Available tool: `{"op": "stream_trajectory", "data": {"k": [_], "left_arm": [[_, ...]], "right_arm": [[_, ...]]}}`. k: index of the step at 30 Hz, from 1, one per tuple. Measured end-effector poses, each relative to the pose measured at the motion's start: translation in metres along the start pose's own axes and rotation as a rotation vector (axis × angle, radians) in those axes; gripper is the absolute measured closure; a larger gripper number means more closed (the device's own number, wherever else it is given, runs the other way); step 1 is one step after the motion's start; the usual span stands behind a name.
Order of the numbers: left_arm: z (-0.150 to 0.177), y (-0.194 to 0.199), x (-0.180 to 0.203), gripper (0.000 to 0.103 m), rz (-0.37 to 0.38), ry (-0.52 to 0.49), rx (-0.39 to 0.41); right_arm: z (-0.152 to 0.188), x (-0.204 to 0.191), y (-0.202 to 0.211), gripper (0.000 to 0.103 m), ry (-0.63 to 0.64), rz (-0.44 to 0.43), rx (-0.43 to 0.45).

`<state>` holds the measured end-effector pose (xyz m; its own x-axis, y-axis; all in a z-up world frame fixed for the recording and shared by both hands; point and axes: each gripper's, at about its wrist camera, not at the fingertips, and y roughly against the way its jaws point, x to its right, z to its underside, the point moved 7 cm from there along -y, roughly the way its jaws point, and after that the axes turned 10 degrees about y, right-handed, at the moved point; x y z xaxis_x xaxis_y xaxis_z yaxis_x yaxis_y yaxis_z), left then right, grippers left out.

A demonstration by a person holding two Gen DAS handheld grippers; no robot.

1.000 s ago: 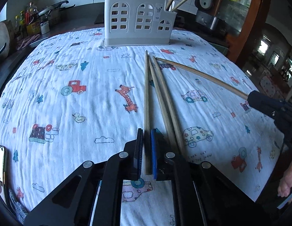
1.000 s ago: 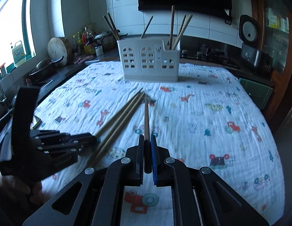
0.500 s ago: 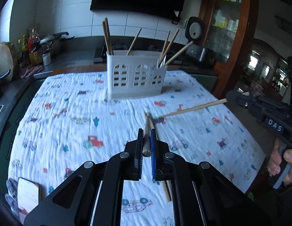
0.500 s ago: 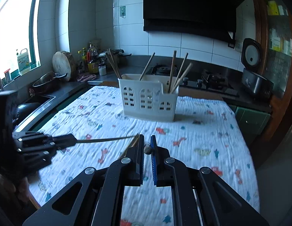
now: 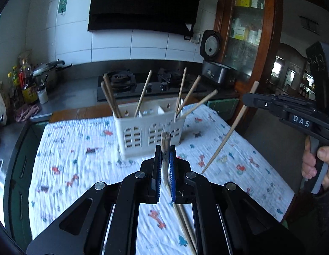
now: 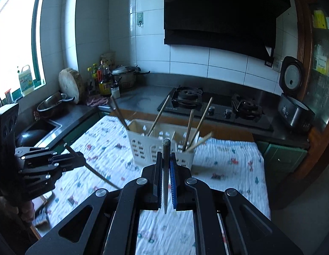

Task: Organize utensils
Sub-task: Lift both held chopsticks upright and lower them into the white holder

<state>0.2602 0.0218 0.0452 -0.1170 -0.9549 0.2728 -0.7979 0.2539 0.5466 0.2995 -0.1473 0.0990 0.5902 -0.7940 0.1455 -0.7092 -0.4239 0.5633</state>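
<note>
**Both claws loaded, chopsticks up over the worktop**

Left claw (image 5: pixel 165 159): clamped on one chopstick (image 5: pixel 165 148), butt end poking up between the pads, tip hanging below. Right claw (image 6: pixel 165 165): clamped on a second chopstick (image 6: pixel 165 170), same pose. In the left view the right claw's stick hangs steeply from the far claw, tip down, clear of the cloth (image 5: pixel 79 159).

Step in hand, my read: transport. Each stick is picked and held in the air, neither is over the holder (image 5: pixel 149 127) yet. Holder sits ahead of both claws, at the far end of the cloth-covered worktop.

Next move calls for: bring each stick over an open compartment, tip down and near vertical, lower it past the rim, then release. Slots already carry leaning sticks, so pick a gap and avoid knocking them.

Count:
- claws: 2, both gripping
- chopsticks in claws: 2
- chopsticks standing in holder: 6 by my count (2 left end, 1 middle, 3 right end)
- chopsticks lying on the cloth (image 5: pixel 183 223): 2 visible under the left claw, partly hidden
- holder: 1; I can't count its compartments for certain
</note>
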Motion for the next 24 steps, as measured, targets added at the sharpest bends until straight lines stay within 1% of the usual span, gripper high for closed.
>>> {"op": "stream_trajectory", "data": {"k": [3, 8, 10, 13, 17, 19, 22, 24], "left_arm": [[-0.027, 0.006, 0.006, 0.097, 0.020, -0.015, 0.030], [-0.084, 0.020, 0.016, 0.097, 0.019, -0.051, 0.119], [-0.103, 0.022, 0.017, 0.097, 0.020, -0.056, 0.146], [-0.133, 0.024, 0.015, 0.097, -0.020, -0.069, 0.202], [-0.158, 0.016, 0.005, 0.097, -0.060, -0.051, 0.243], [-0.166, 0.009, -0.002, 0.097, -0.061, -0.021, 0.241], [-0.167, -0.006, -0.014, 0.097, -0.066, 0.020, 0.230], [-0.165, -0.017, -0.022, 0.097, -0.066, 0.041, 0.220]], "right_arm": [[-0.022, 0.008, -0.006, 0.096, 0.002, 0.004, 0.011], [-0.059, 0.014, -0.015, 0.096, 0.002, 0.000, 0.050], [-0.075, 0.019, -0.019, 0.096, 0.014, 0.025, 0.068], [-0.095, 0.025, -0.025, 0.096, 0.014, 0.042, 0.090], [-0.118, 0.035, -0.033, 0.096, 0.001, 0.059, 0.123], [-0.127, 0.042, -0.040, 0.096, -0.010, 0.072, 0.133], [-0.132, 0.048, -0.051, 0.096, -0.011, 0.100, 0.132], [-0.131, 0.051, -0.061, 0.096, -0.018, 0.100, 0.124]]}}
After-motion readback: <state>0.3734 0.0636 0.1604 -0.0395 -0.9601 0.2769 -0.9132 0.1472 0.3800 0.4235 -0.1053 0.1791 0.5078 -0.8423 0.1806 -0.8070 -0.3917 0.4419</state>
